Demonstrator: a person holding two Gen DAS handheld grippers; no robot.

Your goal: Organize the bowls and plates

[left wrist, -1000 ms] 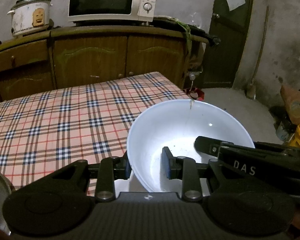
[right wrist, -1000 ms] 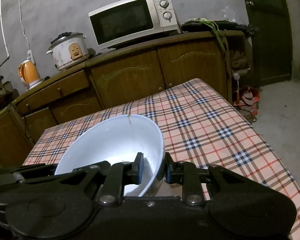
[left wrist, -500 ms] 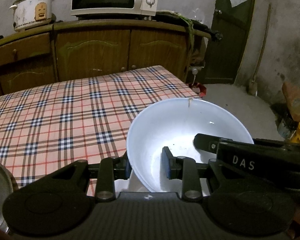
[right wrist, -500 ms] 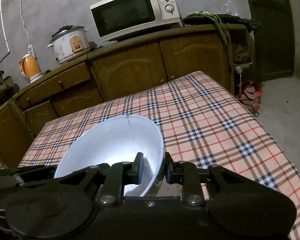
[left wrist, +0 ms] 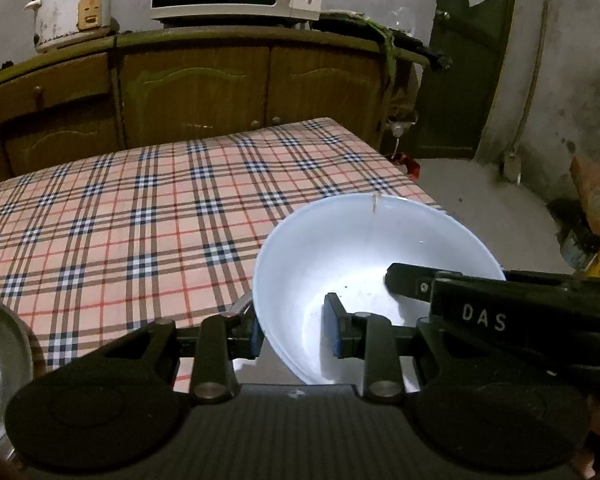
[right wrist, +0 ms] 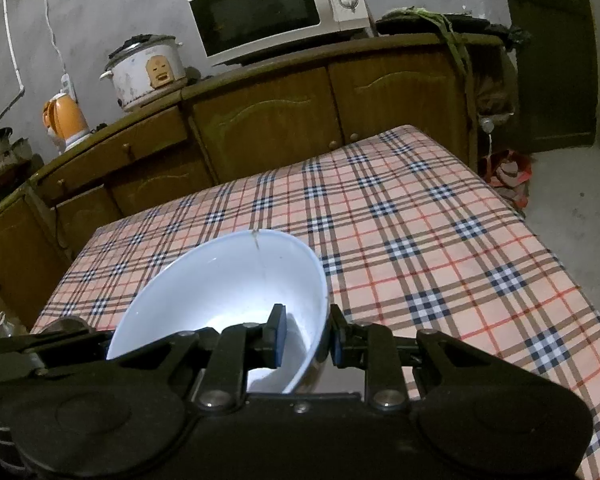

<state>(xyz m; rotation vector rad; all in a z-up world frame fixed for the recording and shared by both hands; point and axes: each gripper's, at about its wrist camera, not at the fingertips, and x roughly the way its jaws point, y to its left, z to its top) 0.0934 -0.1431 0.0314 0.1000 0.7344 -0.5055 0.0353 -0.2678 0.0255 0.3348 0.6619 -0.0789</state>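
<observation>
White, and only one: the bowl [left wrist: 352,248] is pinched at opposite rim walls by two grippers, the left gripper [left wrist: 294,336] and right gripper [right wrist: 306,338] each clamped on it; inside, a few dark specks; ahead, the plaid tablecloth [right wrist: 420,220]; beyond, one microwave [right wrist: 276,12], one rice cooker [right wrist: 144,68].

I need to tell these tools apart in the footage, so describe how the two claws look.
Both look alike: matte black plastic bodies with rounded housings, linkage bars with silver pivot bolts, and blue pads on the fingers. The left claw and right claw match; white letters "DAS" mark the right one's side. No sleeves or cables show.
</observation>
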